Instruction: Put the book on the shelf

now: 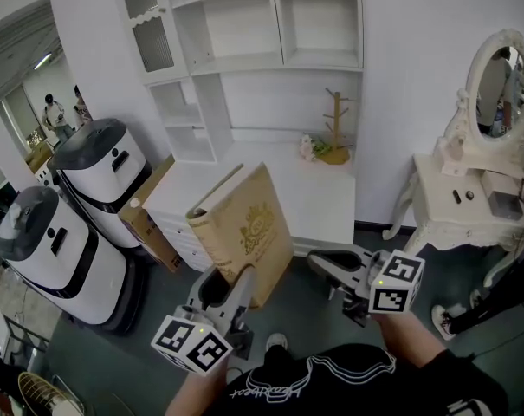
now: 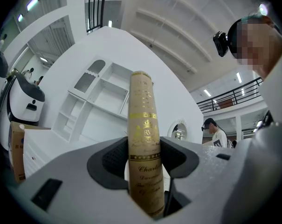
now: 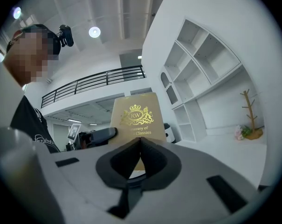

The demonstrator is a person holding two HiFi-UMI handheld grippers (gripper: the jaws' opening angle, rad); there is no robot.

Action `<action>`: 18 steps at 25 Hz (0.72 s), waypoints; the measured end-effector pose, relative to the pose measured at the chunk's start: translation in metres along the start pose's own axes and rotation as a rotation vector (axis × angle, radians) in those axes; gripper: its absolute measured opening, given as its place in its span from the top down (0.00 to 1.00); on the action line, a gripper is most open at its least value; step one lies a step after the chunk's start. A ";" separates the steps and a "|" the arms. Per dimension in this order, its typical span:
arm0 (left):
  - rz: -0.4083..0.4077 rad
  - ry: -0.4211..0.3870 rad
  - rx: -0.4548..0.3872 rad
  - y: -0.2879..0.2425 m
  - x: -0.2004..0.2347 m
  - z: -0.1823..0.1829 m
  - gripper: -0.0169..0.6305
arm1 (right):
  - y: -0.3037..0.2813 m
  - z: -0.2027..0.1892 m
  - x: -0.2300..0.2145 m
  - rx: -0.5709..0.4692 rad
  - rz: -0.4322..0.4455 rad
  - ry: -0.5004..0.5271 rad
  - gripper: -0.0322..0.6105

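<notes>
A thick tan book (image 1: pixel 244 230) with a gold crest stands upright in front of me, its bottom edge clamped in my left gripper (image 1: pixel 236 286). In the left gripper view the book's spine (image 2: pixel 141 125) rises between the two dark pads, which press on it from both sides. My right gripper (image 1: pixel 329 264) hovers to the right of the book, apart from it, its jaws shut on nothing. The right gripper view looks past the closed tips (image 3: pixel 140 141) at the book's cover (image 3: pixel 136 118). The white shelf unit (image 1: pixel 244 24) with open compartments stands against the wall ahead.
A white desk top (image 1: pixel 322 193) lies under the shelves, with a wooden mug tree (image 1: pixel 335 133) and small flowers on it. Two white-and-black machines (image 1: pixel 97 172) and a cardboard box (image 1: pixel 145 219) stand at the left. A white dressing table with an oval mirror (image 1: pixel 495 85) is at the right.
</notes>
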State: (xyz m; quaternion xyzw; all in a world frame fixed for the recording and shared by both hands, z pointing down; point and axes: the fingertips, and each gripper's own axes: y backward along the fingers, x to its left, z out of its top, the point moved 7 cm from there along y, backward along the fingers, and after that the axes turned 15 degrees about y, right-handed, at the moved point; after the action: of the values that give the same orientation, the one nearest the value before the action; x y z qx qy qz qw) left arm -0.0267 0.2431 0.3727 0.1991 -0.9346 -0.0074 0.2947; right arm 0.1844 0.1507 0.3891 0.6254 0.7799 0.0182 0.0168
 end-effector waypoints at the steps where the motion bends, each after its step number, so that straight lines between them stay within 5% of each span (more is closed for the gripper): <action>1: -0.003 0.000 0.002 -0.005 0.005 0.003 0.67 | -0.004 0.000 -0.005 0.003 -0.003 0.001 0.94; 18: -0.068 0.007 0.017 -0.110 0.121 0.080 0.66 | -0.120 0.010 -0.117 0.015 -0.055 0.030 0.94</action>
State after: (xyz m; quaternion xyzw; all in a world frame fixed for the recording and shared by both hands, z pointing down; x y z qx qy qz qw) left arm -0.1206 0.0879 0.3586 0.2334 -0.9263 -0.0090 0.2957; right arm 0.0931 0.0105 0.3736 0.6034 0.7971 0.0213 0.0009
